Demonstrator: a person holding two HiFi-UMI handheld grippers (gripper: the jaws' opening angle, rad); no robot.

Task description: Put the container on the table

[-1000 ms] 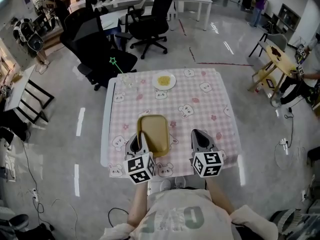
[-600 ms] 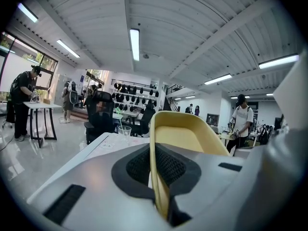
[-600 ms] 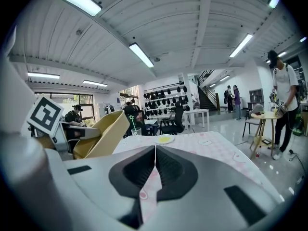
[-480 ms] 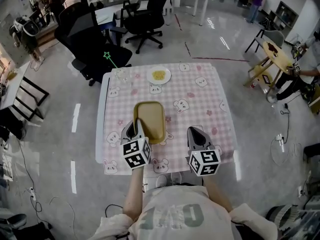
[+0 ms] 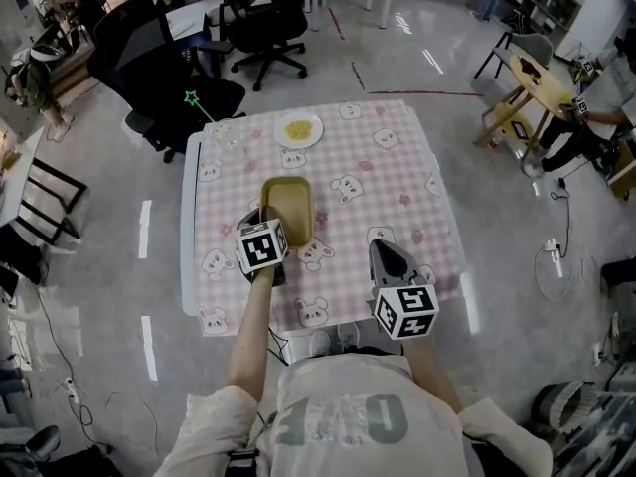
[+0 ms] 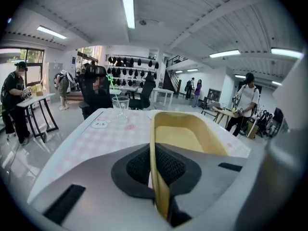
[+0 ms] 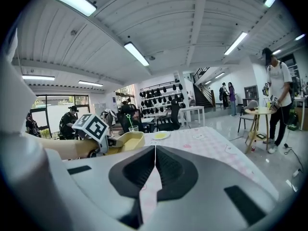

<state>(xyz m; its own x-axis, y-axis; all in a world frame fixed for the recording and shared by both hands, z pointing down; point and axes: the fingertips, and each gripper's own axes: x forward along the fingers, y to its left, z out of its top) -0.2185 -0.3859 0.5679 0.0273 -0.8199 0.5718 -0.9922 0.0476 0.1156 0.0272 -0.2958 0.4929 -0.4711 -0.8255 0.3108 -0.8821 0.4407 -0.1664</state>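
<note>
Yellow container (image 5: 290, 207) at the bench (image 5: 397, 182) middle has its near-left rim clamped in the left gripper (image 5: 260, 217) jaws; the right gripper (image 5: 386, 254) jaws, nearer right, are closed on nothing.

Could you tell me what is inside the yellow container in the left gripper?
Nothing shows inside the yellow container, only its bare floor. The left gripper, shut on the rim, covers the near corner in the head view.

Bright, even light from ceiling strips (image 6: 128, 9); glare streaks on floor (image 5: 428, 61); fisheye bending, black corners (not head view).
</note>
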